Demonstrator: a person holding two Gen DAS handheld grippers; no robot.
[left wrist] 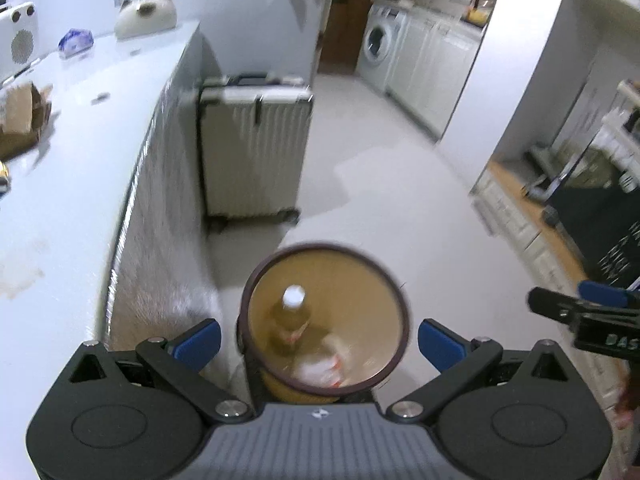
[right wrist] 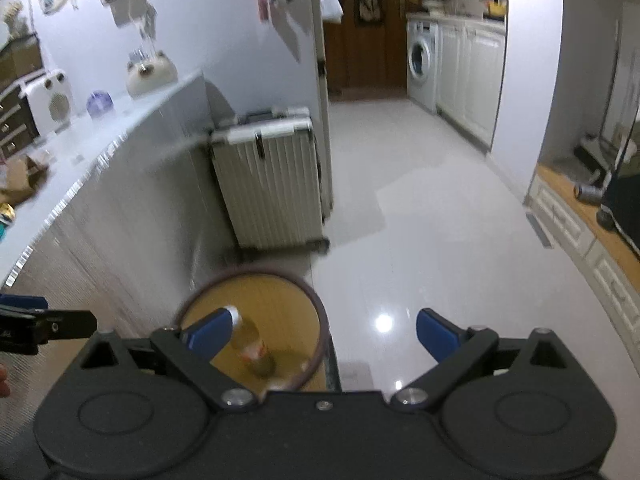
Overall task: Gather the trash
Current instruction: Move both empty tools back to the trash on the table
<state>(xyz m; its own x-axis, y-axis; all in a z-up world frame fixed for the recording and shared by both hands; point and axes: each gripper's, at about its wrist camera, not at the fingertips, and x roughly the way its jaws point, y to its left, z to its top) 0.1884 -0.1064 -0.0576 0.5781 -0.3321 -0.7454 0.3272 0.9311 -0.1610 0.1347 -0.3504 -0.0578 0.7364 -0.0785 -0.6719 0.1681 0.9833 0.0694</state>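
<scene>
A round tan bin with a dark rim (left wrist: 256, 276) stands on the floor by the counter's end. Inside it lie a clear bottle with a white cap (left wrist: 292, 312) and white crumpled wrapping (left wrist: 320, 368). My left gripper (left wrist: 319, 340) is open and empty, directly above the bin. The bin (right wrist: 316, 308) and bottle (right wrist: 252, 344) also show in the right wrist view, low and left of centre. My right gripper (right wrist: 323, 334) is open and empty, above the bin's right edge and the floor. The right gripper also shows at the right edge of the left wrist view (left wrist: 568, 304).
A white counter (left wrist: 80, 140) runs along the left with a torn cardboard box (left wrist: 20, 120), a blue wrapper (left wrist: 75, 42) and a white speaker (left wrist: 18, 40). A white ribbed suitcase (left wrist: 256, 156) stands beyond the bin. Glossy floor (right wrist: 420, 208) leads to a washing machine (right wrist: 420, 60).
</scene>
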